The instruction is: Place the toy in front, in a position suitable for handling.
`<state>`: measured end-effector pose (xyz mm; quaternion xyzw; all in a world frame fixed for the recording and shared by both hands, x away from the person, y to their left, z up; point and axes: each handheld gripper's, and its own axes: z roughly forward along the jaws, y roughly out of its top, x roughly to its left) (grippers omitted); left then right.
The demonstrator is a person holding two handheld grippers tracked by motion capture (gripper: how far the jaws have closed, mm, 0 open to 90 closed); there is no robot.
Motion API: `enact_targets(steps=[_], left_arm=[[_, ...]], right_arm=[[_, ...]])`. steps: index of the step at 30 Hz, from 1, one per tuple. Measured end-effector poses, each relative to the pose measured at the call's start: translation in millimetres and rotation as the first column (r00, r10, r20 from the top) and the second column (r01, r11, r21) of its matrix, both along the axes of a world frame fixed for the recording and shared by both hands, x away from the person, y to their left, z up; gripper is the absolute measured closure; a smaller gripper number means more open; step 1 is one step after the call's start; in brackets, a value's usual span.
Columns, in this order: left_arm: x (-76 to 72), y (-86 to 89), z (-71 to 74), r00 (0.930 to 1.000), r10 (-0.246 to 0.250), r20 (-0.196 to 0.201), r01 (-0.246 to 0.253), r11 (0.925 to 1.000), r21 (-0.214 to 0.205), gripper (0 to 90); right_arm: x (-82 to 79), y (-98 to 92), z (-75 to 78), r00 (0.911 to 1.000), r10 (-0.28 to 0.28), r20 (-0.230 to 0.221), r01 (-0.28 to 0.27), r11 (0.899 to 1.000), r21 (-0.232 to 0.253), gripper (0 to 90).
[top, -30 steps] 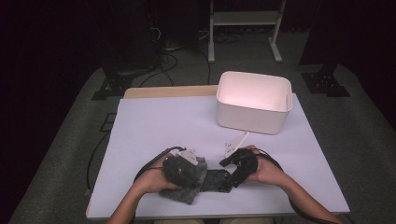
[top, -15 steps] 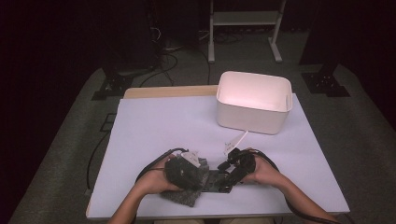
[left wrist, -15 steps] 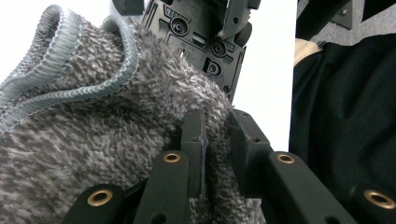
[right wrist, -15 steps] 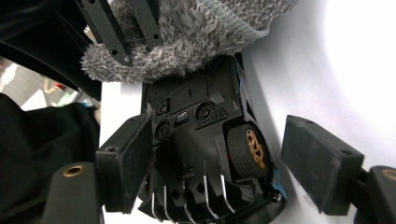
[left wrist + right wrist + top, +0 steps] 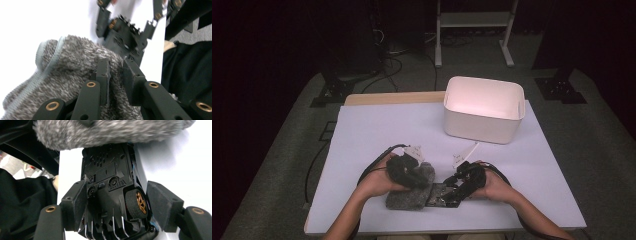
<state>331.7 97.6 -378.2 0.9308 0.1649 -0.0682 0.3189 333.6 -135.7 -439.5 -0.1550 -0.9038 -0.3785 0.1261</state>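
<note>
In the lower middle of the high view, the person's two hands meet over a white table (image 5: pixel 377 130). The left gripper (image 5: pixel 408 171) sits on a fuzzy grey knitted cloth (image 5: pixel 409 197) lying just left of centre. In the left gripper view the two black jaws are closed to a narrow gap, pinching a fold of the cloth's grey pile (image 5: pixel 75 67) between the pads.

The right gripper (image 5: pixel 460 186) reaches in from the lower right. In the right gripper view its jaws bracket a black toy car (image 5: pixel 112 195) turned belly-up, with an orange-spoked wheel (image 5: pixel 136 203) beside the right pad; the left pad touches the chassis, while the right one stands slightly off. The car's far end is tucked under the cloth's edge.

A white rectangular plastic bin (image 5: pixel 484 107) stands in the upper right of the table, well apart from the hands.
</note>
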Motion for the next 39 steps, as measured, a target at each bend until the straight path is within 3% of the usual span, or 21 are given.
enact_targets(steps=[2, 3, 4, 7, 9, 10, 11, 12, 13, 15, 16, 22, 28, 33, 36, 39], left_arm=[[5.4, -4.4, 1.8, 0.9999, 0.006, -0.013, -0.006, 1.0, -0.002, 75.5], [5.4, -4.4, 1.8, 0.9999, 0.006, -0.013, -0.006, 1.0, -0.002, 74.9], [6.8, -6.1, 2.2, 0.9999, 0.006, -0.015, -0.006, 1.0, -0.003, 74.8], [10.1, -11.9, 3.4, 0.9996, 0.002, -0.027, -0.003, 1.0, -0.009, 74.6], [11.0, -15.4, 2.6, 0.9994, 0.003, -0.033, -0.003, 1.0, -0.003, 74.6], [11.5, -18.4, 1.4, 0.999, -0.004, -0.043, 0.005, 1.0, 0.001, 74.6], [11.5, -18.4, 1.4, 0.999, -0.004, -0.043, 0.005, 1.0, 0.001, 74.6], [11.3, -19.5, 0.4, 0.9988, -0.01, -0.048, 0.01, 0.9999, 0.004, 74.6], [10.8, -20.6, -2.0, 0.9982, -0.018, -0.058, 0.018, 0.9998, 0.007, 74.7], [10.3, -21.1, -3.7, 0.9978, -0.021, -0.063, 0.022, 0.9997, 0.007, 74.6], [10.0, -21.1, -4.8, 0.9976, -0.026, -0.064, 0.026, 0.9996, 0.007, 74.2], [10.0, -16.7, -2.8, 0.998, -0.02, -0.059, 0.019, 0.9998, -0.009, 72.4], [2.9, -6.7, 10.0, 0.9993, -0.019, -0.031, 0.019, 0.9996, -0.02, 63.8], [-2.9, 1.5, 7.8, 0.9986, -0.02, -0.049, 0.02, 0.9998, -0.007, 57.8], [-3.4, 5.5, 1.6, 0.9976, -0.012, -0.068, 0.012, 0.9999, 0.003, 48.7], [-4.0, 5.1, -3.9, 0.9966, -0.011, -0.081, 0.012, 0.9998, 0.015, 47.5]], right_arm=[[-6.1, 0.5, 2.7, 0.9984, 0.007, 0.055, -0.007, 1.0, -0.006, 33.8], [-6.1, 0.5, 2.7, 0.9984, 0.007, 0.055, -0.007, 1.0, -0.006, 33.8], [-11.1, 0.8, 4.3, 0.9951, 0.011, 0.098, -0.01, 1.0, -0.004, 34.0], [-16.8, 1.0, 5.8, 0.9904, 0.011, 0.138, -0.011, 1.0, -0.002, 34.2], [-22.4, 0.9, 7.1, 0.983, 0.013, 0.183, -0.013, 1.0, 0.0, 35.0], [-27.5, -0.2, 8.9, 0.9736, 0.014, 0.228, -0.016, 1.0, 0.005, 37.2], [-27.5, -0.2, 8.9, 0.9736, 0.014, 0.228, -0.016, 1.0, 0.005, 37.2], [-30.3, -0.7, 9.9, 0.9696, 0.011, 0.244, -0.014, 1.0, 0.01, 38.3], [-35.1, -1.1, 10.8, 0.9599, 0.009, 0.28, -0.013, 1.0, 0.012, 38.7], [-37.0, -0.7, 10.9, 0.9564, 0.009, 0.292, -0.013, 1.0, 0.013, 38.7], [-38.6, -0.7, 11.2, 0.95, 0.013, 0.312, -0.017, 1.0, 0.007, 38.7], [-40.5, -1.8, 10.1, 0.9483, 0.003, 0.317, -0.01, 1.0, 0.021, 38.6], [-43.1, -1.9, 10.0, 0.9436, 0.0, 0.331, -0.008, 1.0, 0.023, 38.6], [-44.3, -1.7, 10.2, 0.9401, 0.001, 0.341, -0.009, 1.0, 0.022, 38.6], [-46.9, -1.7, 10.1, 0.9339, -0.001, 0.358, -0.008, 1.0, 0.024, 38.7], [-47.4, -1.6, 10.2, 0.9308, 0.003, 0.366, -0.011, 1.0, 0.02, 38.6]])
